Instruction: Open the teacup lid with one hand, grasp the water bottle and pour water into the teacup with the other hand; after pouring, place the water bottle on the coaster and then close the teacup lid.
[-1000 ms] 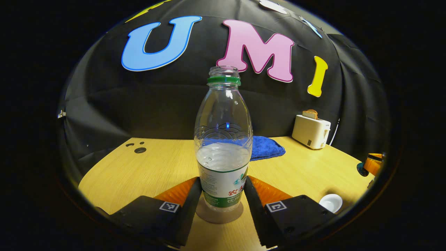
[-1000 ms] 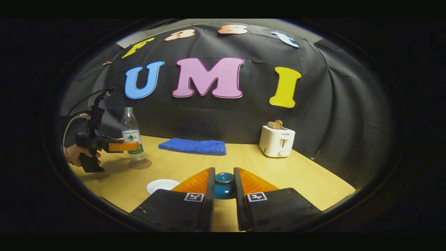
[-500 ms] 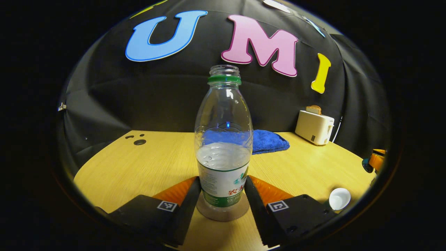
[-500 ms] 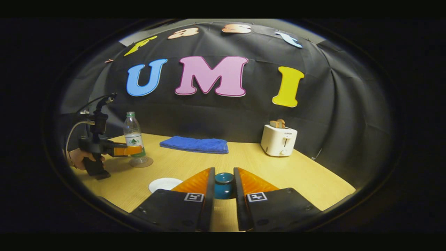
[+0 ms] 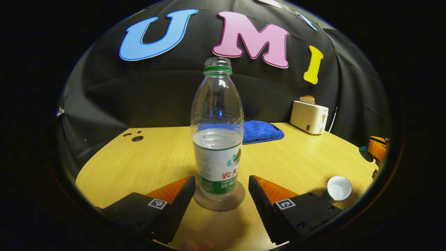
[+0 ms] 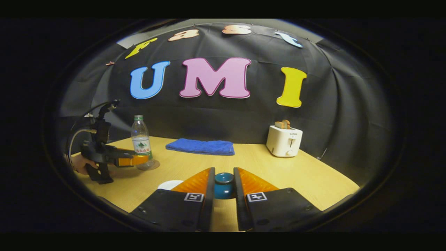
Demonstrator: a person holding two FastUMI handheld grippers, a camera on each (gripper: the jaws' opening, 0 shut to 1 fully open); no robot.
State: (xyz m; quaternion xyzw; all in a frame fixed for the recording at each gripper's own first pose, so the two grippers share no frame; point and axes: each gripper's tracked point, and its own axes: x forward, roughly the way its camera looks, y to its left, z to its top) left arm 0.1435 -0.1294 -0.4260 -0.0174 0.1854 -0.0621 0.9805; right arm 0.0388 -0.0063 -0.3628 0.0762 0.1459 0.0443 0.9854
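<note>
On the worktop (image 5: 146,164), mid-frame, the bottle (image 5: 217,139) stands on its coaster (image 5: 218,202) between wide-open left fingers (image 5: 181,195), while right fingers (image 6: 208,195) pinch the lid (image 6: 223,182), which could slip.

Uncapped water bottle (image 5: 217,132) upright on coaster (image 5: 218,202) — teacup (image 5: 339,187) open, lid (image 6: 223,185) off.

- Your water bottle (image 5: 217,129) stands upright on the coaster (image 5: 219,201), on the table (image 5: 296,160).
- Left gripper (image 5: 220,195): fingers spread either side of the coaster, clear of the bottle.
- Teacup (image 5: 338,188) sits right of the bottle, near the table edge.
- Towel (image 5: 259,131) lies behind the bottle; toaster (image 5: 309,116) farther right, by the wall.
- Right gripper (image 6: 223,188): fingers pressed on the teacup lid (image 6: 223,185).
</note>
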